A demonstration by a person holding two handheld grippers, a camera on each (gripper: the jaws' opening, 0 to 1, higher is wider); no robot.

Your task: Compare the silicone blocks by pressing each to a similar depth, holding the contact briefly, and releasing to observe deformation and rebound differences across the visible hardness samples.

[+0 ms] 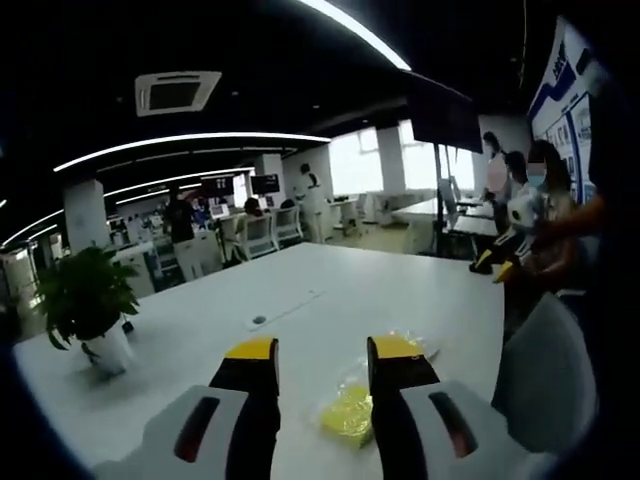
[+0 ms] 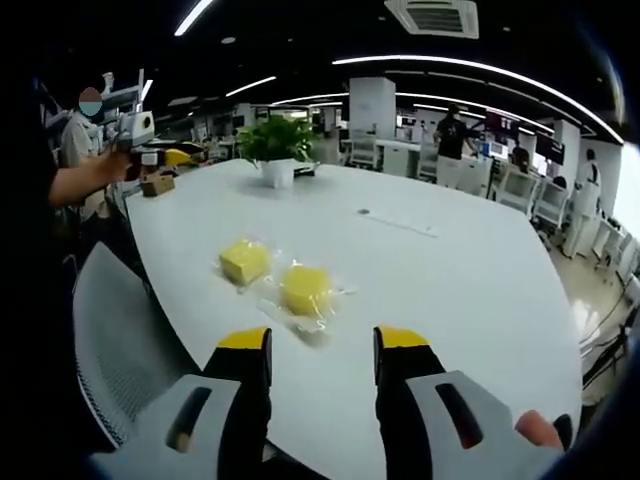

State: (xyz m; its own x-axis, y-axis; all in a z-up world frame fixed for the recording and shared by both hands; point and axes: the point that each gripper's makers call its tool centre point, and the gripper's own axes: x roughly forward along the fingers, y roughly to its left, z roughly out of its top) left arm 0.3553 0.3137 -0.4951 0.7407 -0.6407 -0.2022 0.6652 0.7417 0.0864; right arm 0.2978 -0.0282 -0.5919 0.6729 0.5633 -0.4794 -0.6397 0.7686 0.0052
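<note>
Two yellow silicone blocks in clear wrap lie side by side on the white table (image 2: 450,280): one block (image 2: 245,261) to the left, the other (image 2: 305,289) nearer my right gripper (image 2: 320,345). That gripper hovers short of them, open, with nothing between its yellow-tipped jaws. In the left gripper view, a yellow block (image 1: 348,412) shows low between the jaws of my left gripper (image 1: 325,350), which is open and holds nothing. More clear wrap (image 1: 428,350) peeks out beside its right jaw tip; what lies there is hidden.
A potted plant (image 2: 275,140) (image 1: 85,295) stands on the table's far part. A grey chair (image 2: 115,340) (image 1: 545,375) is at the table's edge. Beyond it another person holds a gripper (image 2: 135,130) (image 1: 520,210). A small brown box (image 2: 155,185) sits by that corner.
</note>
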